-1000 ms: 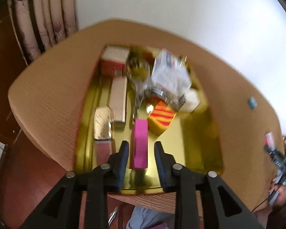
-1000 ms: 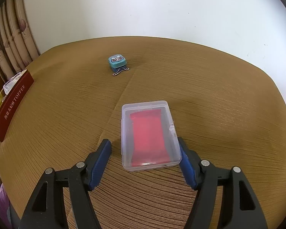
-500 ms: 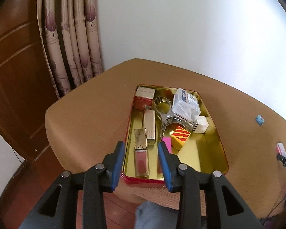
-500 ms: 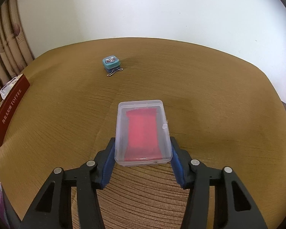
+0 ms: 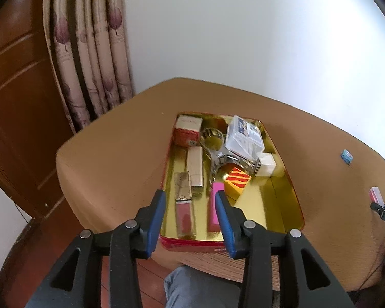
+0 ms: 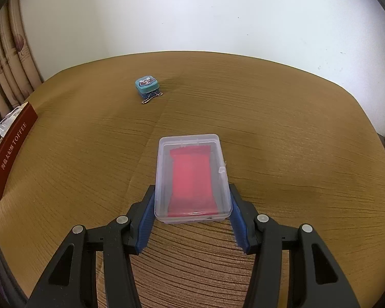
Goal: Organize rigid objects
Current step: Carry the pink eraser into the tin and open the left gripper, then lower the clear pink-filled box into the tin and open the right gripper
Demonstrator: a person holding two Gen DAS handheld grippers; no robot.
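My left gripper [image 5: 190, 206] hangs in the lower middle of the frame, above the near end of the red tin [image 5: 192, 243] with its gold inside. Its jaws have just been opening; they stand apart and nothing is between them. The pink block [image 5: 214, 210] lies flat in the tin, just behind my right fingertip, and I do not press it. Left of it lie a lipstick tube [image 5: 183, 217] and a gold case [image 5: 195, 169]; further up are a striped yellow box [image 5: 237, 182] and a clear case [image 5: 245, 138]. The right half of the tin floor is bare.

My right gripper [image 6: 192, 200] has just been closing, and its blue pads are now clamped on the two long sides of the clear plastic box [image 6: 192, 177] with a red card inside, at the lower centre. The box rests on the brown table [image 6: 282, 128]. A small teal tin [image 6: 146, 84] sits well apart at the upper left, and the red tin's wall is at the left edge.
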